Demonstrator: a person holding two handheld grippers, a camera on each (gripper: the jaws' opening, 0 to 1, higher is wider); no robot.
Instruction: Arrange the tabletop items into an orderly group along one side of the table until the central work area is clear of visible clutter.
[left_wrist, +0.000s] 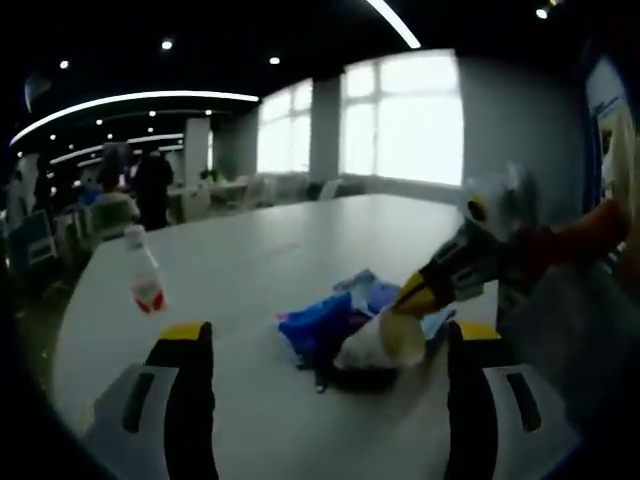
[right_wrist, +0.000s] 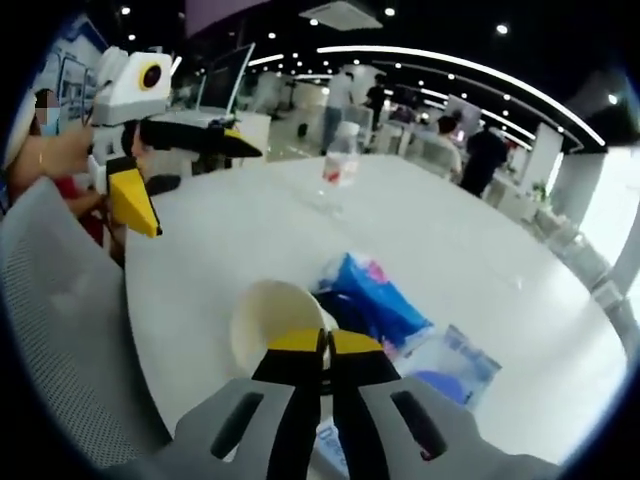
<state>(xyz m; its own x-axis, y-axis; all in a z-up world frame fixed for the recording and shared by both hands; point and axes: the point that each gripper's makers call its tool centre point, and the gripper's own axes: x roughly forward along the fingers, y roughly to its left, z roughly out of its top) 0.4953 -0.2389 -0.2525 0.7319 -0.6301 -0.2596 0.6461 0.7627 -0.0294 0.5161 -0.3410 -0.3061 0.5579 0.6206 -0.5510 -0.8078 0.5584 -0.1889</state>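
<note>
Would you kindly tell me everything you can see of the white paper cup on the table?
The white paper cup looks plain and empty, lying tipped on the white table, its round mouth facing the right gripper view. The right tool is shut on its rim. It lies against blue packets. In the left gripper view, the cup lies on its side between the left tool's open jaws, with the right tool reaching it.

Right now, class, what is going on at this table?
A person is tidying a white table with two handheld grippers. The right gripper is shut on the rim of a paper cup beside blue packets. The left gripper hangs open nearby. A small bottle stands apart.
</note>
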